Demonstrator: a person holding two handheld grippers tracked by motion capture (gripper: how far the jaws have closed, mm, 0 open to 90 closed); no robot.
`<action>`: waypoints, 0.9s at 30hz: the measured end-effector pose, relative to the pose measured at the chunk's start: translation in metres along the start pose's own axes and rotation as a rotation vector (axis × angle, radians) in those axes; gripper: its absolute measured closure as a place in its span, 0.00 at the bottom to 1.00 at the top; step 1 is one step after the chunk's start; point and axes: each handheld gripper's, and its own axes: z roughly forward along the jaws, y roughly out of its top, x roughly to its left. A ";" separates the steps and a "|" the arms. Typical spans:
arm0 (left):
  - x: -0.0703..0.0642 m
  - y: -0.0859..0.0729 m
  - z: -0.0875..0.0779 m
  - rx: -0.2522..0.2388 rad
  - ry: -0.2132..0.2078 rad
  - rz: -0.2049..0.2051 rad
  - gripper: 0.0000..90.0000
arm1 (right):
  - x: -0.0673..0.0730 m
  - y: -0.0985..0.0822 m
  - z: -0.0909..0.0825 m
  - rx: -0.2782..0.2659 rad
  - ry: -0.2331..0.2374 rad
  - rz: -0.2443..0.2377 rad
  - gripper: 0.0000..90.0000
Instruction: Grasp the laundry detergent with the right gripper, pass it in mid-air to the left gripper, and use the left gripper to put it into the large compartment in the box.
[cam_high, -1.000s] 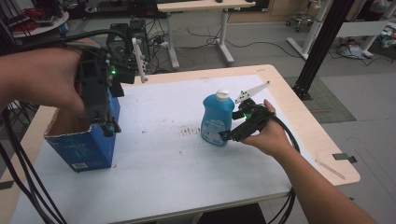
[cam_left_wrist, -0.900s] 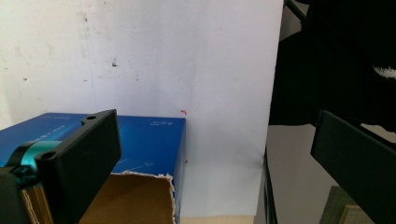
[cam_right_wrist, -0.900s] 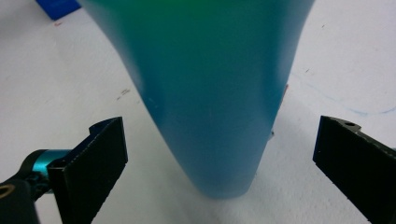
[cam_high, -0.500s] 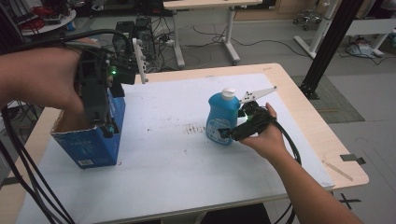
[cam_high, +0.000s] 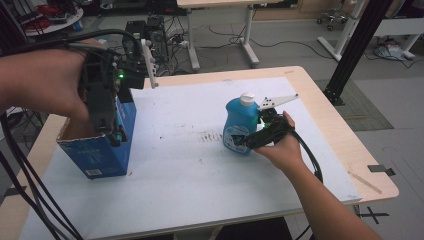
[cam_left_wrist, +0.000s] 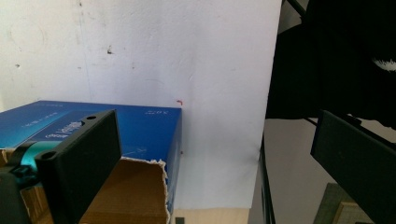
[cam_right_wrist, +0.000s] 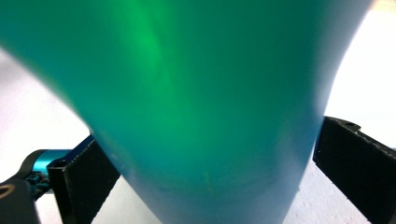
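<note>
The worktop (cam_high: 165, 190) carries an open blue carton (cam_high: 102, 145) near its left edge, torn mouth upward; the left gripper (cam_high: 107, 127) is held over that mouth with its jaws spread wide around nothing. A blue bottle (cam_high: 239, 125) stands upright right of the middle, long axis vertical, white cap (cam_high: 246, 98) upward. It is straddled by the right gripper (cam_high: 250, 140), whose jaws flank it; whether they press cannot be told. The grasp appears to be in hand; next, closure, lift and carriage toward the carton are judged necessary.

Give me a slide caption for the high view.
Right gripper closes around a blue bottle while the left gripper hangs over an open blue box.
</note>
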 end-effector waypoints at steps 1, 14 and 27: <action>0.000 0.000 0.000 0.000 -0.002 0.001 0.02 | 0.000 0.000 0.000 -0.004 0.002 0.005 0.03; 0.002 -0.004 0.003 -0.004 -0.002 -0.009 0.02 | -0.002 -0.003 0.002 -0.052 -0.014 0.024 0.07; 0.003 -0.004 0.003 -0.001 -0.001 -0.011 0.02 | -0.001 -0.004 0.001 -0.077 -0.012 0.011 0.18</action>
